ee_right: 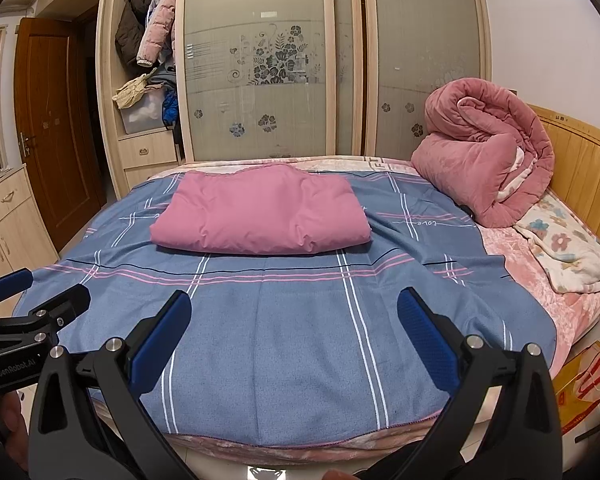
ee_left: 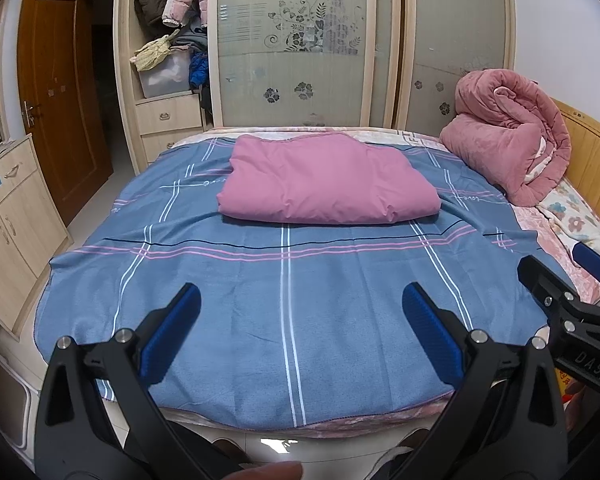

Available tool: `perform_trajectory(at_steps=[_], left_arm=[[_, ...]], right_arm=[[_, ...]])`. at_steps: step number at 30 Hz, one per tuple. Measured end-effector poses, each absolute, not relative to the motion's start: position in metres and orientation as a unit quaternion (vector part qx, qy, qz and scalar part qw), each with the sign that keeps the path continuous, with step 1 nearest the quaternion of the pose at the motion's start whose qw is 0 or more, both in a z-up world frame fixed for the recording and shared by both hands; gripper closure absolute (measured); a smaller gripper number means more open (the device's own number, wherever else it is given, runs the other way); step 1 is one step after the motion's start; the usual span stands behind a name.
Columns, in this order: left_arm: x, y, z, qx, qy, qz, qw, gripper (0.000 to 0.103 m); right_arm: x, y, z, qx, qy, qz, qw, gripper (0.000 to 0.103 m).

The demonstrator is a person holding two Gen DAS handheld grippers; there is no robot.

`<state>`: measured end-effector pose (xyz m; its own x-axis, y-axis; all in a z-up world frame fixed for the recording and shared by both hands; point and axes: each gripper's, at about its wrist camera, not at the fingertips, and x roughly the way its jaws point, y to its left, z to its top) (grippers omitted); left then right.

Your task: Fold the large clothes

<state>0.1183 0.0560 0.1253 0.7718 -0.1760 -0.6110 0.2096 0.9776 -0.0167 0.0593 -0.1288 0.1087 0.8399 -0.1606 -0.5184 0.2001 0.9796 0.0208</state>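
Observation:
A pink padded garment (ee_left: pixel 328 182) lies folded into a thick rectangle on the far half of a blue plaid sheet (ee_left: pixel 284 320); it also shows in the right wrist view (ee_right: pixel 260 216) on that sheet (ee_right: pixel 292 340). My left gripper (ee_left: pixel 300 300) is open and empty, held over the near edge of the bed. My right gripper (ee_right: pixel 294 306) is open and empty beside it. The right gripper also shows at the right edge of the left wrist view (ee_left: pixel 560 276), and the left gripper at the left edge of the right wrist view (ee_right: pixel 40 292).
A rolled pink quilt (ee_left: pixel 512 136) sits at the bed's far right against a wooden headboard (ee_left: pixel 596 160), with a floral blanket (ee_right: pixel 568 252) below it. A wardrobe with frosted sliding doors (ee_left: pixel 296 48) stands behind the bed. A cabinet (ee_left: pixel 8 216) and brown door (ee_left: pixel 56 92) are left.

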Motion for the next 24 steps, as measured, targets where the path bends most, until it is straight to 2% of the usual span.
perform_trajectory(at_steps=[24], left_arm=[[0.1261, 0.0559, 0.1212, 0.021, 0.327, -0.117, 0.938, 0.002]], right_arm=[[0.0594, -0.1296, 0.1082, 0.037, 0.267, -0.094, 0.958, 0.001]])
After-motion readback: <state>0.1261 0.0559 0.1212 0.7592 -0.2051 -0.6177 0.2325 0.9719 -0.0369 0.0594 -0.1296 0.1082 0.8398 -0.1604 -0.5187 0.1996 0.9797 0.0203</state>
